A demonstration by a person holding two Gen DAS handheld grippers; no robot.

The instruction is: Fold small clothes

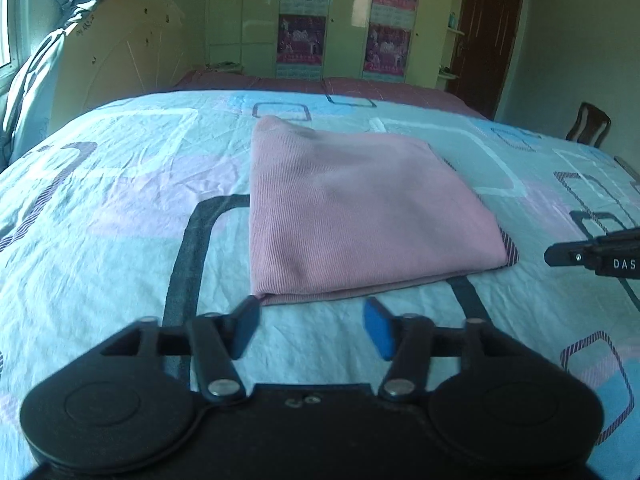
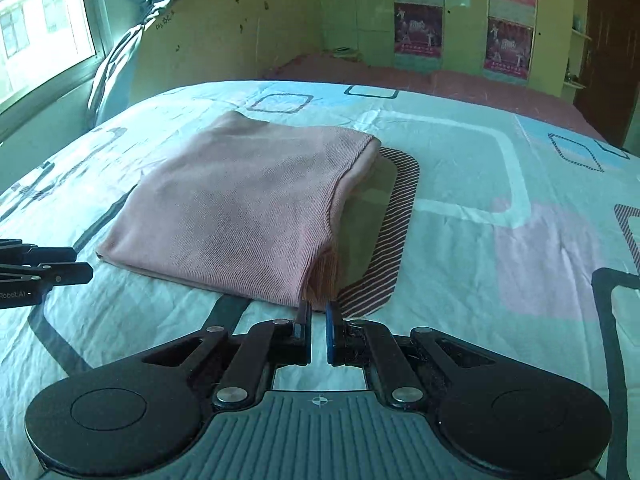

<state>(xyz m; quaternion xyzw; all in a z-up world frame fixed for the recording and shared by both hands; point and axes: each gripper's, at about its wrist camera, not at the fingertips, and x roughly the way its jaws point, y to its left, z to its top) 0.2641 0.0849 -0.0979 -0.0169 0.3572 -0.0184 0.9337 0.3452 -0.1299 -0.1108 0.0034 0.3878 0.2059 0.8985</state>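
The pink knit garment (image 1: 360, 208) lies folded into a compact, roughly square bundle near the middle of the bed, on the patterned bedsheet (image 1: 100, 200), so the folding looks well advanced; whether one more fold is meant or the piece only needs tidying is a judgement the views do not settle. The left gripper (image 1: 310, 326) hovers low over the sheet just short of the garment's near edge, its jaws spread wide with nothing between them, the left fingertip (image 1: 246, 320) close by the bundle's near left corner. The right gripper (image 2: 319, 320) sits at the near right corner of the garment (image 2: 240, 208), jaws drawn almost together with only a narrow gap; the corner's loose layers lie just ahead of the tips, and it is not clear that any cloth is pinched. Both tools point forward along the bed, held nearly level and close to the surface, well apart from each other, each just visible at the edge of the other's view. If another fold is intended, the next move likely calls for the left jaws to close on the near edge while the right secures its corner, then both lifting together so the layers do not slide apart or drag the wrinkled sheet
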